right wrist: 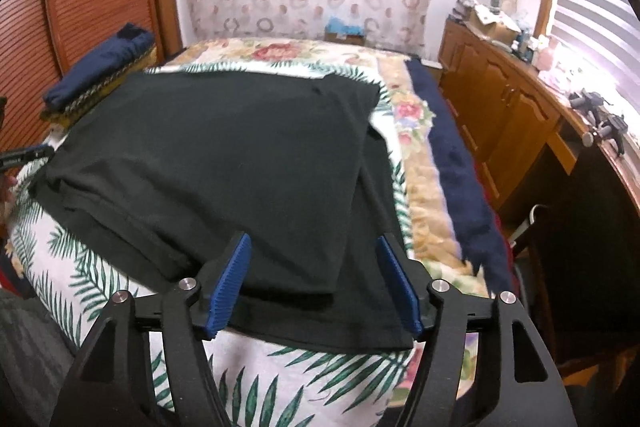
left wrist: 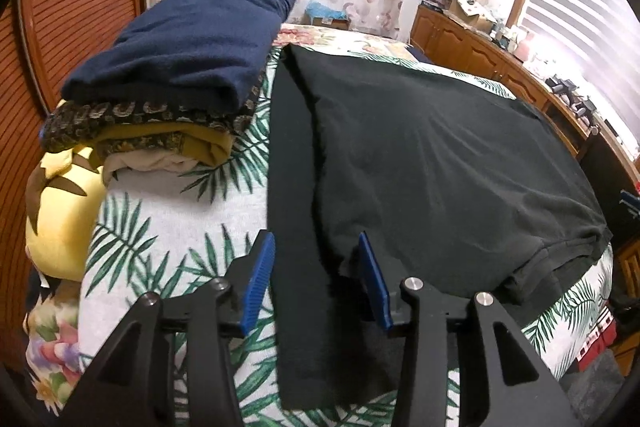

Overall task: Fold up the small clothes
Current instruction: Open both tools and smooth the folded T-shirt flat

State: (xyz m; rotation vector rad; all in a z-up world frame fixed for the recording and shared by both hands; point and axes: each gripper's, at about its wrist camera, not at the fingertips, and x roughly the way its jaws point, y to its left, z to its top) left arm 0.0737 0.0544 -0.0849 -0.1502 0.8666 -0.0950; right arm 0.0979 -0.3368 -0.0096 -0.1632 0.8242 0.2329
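Left wrist view: the left gripper [left wrist: 316,279] stands wide, holding nothing, its 2 blue pads straddling the narrow strip of the black T-shirt [left wrist: 440,155] that runs along the shirt's left side toward the near edge of the bed [left wrist: 160,227]. A side panel looks already folded inward over the body, leaving a raised crease beside that strip. At the bed's far left corner sits a stack of folded clothes [left wrist: 168,83], navy on top.

To do this step well, I would lower the left gripper onto the near hem, pinching both layers together so the side fold does not slip open.

Right wrist view: the right gripper [right wrist: 316,283] is also spread wide and empty, poised above the near right corner of the same shirt, where the folded panel overlaps the layer below. The shirt lies flat across the palm-print sheet [right wrist: 256,387], close to the bed's near edge. Both grippers should likely close level with each other and lift together, carrying the hem toward the far edge without dragging the fabric or wrinkling it.
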